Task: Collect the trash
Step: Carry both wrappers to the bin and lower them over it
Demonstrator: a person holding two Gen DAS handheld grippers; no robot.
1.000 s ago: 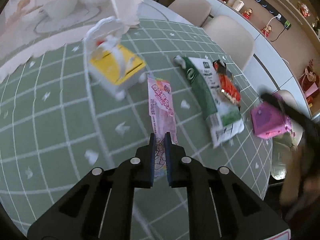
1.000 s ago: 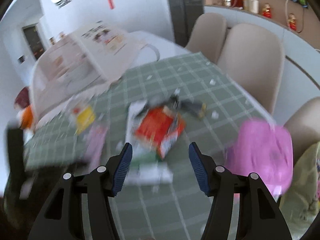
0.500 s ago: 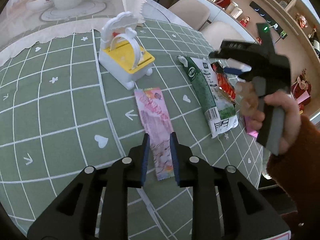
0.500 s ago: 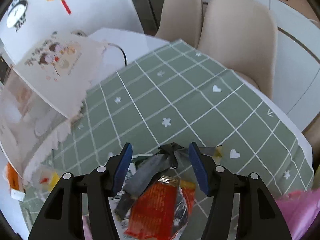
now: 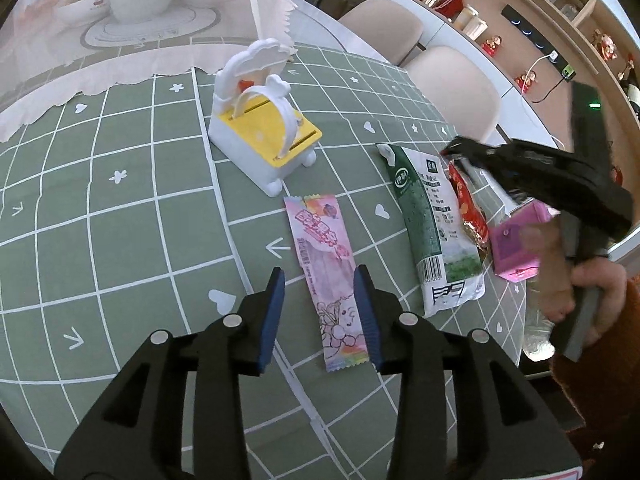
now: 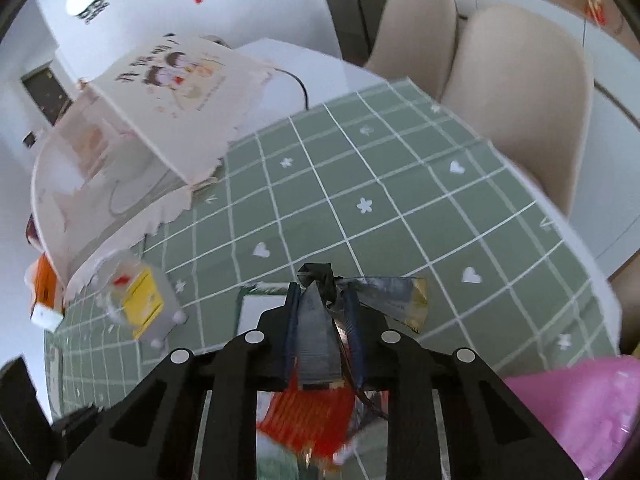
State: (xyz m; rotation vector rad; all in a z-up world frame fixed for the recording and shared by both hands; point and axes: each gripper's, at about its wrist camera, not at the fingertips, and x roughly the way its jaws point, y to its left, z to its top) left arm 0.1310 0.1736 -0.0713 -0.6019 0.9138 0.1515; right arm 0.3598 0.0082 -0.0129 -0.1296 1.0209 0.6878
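Observation:
A pink candy wrapper [image 5: 328, 268] lies flat on the green checked tablecloth [image 5: 120, 240]. My left gripper [image 5: 320, 292] is open, its blue pads on either side of the wrapper's near half. A green-and-white bag [image 5: 432, 224] lies to its right, with a red snack wrapper [image 5: 468, 208] beside it. My right gripper [image 6: 322, 300] is shut on the red and silver snack wrapper [image 6: 316, 332], whose red part hangs below the fingers. It also shows in the left wrist view [image 5: 476, 152], held by a hand.
A small white and yellow toy bin [image 5: 264, 140] stands behind the pink wrapper. A pink box [image 5: 516, 240] sits at the table's right edge. A propped picture board [image 6: 172, 96] stands at the back. Beige chairs [image 6: 520, 80] line the far side.
My left gripper has opened from nearly shut and now straddles the pink wrapper. My right gripper has closed on the red snack wrapper.

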